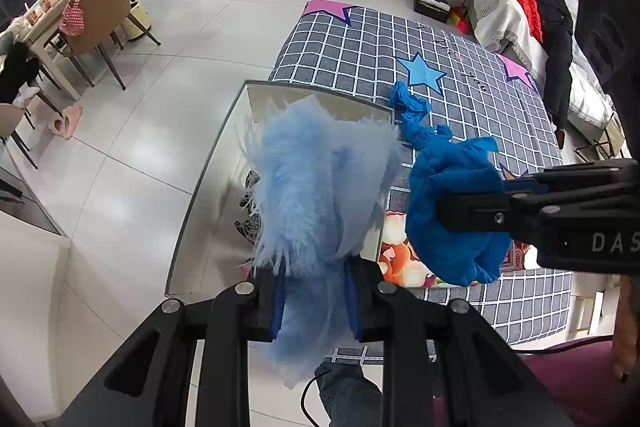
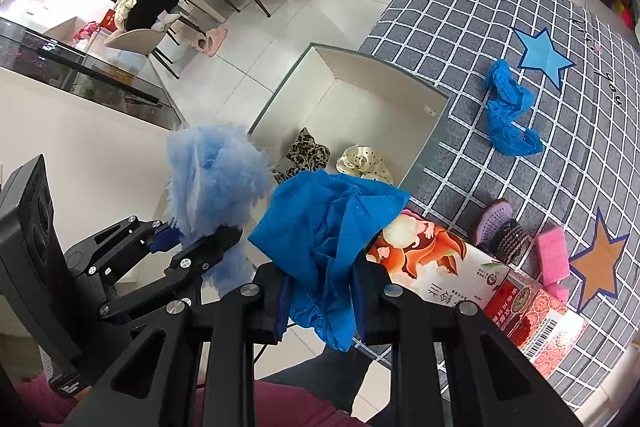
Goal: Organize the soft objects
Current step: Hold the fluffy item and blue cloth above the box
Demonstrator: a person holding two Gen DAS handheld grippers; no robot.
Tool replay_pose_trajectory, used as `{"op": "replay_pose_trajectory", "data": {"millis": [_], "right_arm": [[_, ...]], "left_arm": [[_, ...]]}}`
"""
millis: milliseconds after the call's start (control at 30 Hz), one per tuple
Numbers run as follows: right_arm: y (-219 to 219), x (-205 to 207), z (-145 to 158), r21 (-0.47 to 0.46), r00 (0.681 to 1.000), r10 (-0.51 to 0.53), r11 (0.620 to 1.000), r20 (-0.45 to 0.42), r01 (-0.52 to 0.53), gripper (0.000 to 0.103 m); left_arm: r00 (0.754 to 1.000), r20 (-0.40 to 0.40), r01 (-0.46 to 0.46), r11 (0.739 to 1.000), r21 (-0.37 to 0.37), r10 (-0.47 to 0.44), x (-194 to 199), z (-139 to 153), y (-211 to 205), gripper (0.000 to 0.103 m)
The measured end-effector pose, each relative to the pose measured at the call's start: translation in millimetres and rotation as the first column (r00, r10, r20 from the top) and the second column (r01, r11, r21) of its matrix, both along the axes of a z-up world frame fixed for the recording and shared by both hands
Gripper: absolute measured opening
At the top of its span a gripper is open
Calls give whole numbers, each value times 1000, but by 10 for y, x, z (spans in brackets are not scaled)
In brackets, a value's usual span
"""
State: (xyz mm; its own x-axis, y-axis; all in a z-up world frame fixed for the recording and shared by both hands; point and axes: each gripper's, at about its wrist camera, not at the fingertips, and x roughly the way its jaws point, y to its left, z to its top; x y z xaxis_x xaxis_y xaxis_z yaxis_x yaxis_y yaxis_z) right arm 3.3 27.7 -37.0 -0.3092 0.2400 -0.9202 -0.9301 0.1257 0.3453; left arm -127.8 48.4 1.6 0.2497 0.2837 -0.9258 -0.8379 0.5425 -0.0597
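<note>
My left gripper (image 1: 316,297) is shut on a fluffy light-blue soft piece (image 1: 316,183) and holds it above the open white box (image 1: 224,147). My right gripper (image 2: 322,301) is shut on a crumpled blue shoe cover (image 2: 328,223), held in the air beside the box's near edge. It shows in the left wrist view (image 1: 452,211) too, to the right of the fluffy piece. Inside the box (image 2: 360,99) lie a leopard-print scrunchie (image 2: 306,151) and a cream dotted scrunchie (image 2: 362,163). Another blue shoe cover (image 2: 508,111) lies on the checked rug (image 2: 520,27).
A printed carton (image 2: 480,279), a purple brush (image 2: 494,223), a dark roller (image 2: 514,239) and a pink sponge (image 2: 552,255) lie on the rug to the right. A person lies on a sofa (image 1: 548,11) beyond the rug. Dining chairs (image 1: 100,11) stand far left.
</note>
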Motion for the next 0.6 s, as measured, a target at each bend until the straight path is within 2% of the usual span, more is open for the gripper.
{"op": "replay_pose_trajectory", "data": {"millis": [600], "right_arm": [[-38, 27, -38, -6, 1000, -13, 1000, -12, 12, 26]], "left_arm": [[1000, 0, 13, 1000, -6, -13, 10, -28, -5, 27]]}}
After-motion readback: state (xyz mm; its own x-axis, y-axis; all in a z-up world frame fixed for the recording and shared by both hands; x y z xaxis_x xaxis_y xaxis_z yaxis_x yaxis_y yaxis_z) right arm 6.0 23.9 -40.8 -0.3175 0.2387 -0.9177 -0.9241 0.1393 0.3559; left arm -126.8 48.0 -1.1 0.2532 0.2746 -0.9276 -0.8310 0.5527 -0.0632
